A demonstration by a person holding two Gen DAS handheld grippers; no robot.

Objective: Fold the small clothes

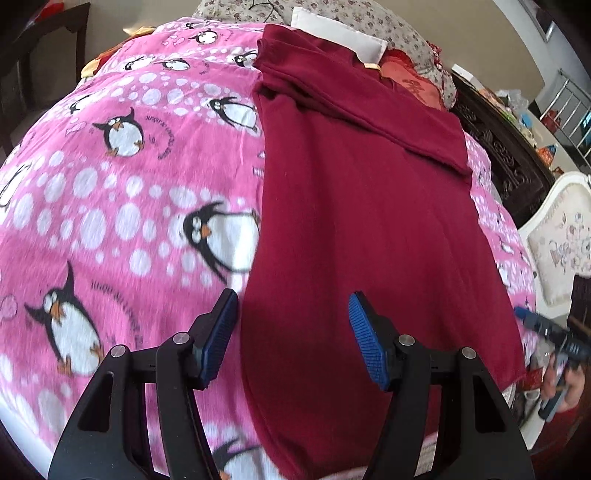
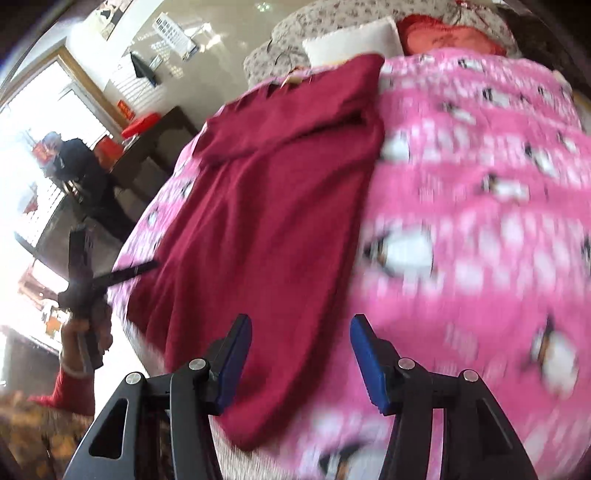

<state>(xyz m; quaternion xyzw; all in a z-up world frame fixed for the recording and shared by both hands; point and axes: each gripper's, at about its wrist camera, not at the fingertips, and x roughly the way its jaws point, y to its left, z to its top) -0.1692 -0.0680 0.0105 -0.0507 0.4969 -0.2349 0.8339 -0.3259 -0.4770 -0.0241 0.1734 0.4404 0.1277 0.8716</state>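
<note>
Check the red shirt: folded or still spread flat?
Partly folded. The red shirt lies long and narrow on the pink blanket, with a sleeve folded across its top.

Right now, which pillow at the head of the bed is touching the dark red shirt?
The plain white pillow; the dark red shirt overlaps its edge, while the orange-red cushion lies farther right.

Each gripper [image 1: 291,332] is black with silver screws and ribbed blue pads [image 1: 364,345]; a red sleeve [image 2: 68,393] covers the forearm.
</note>
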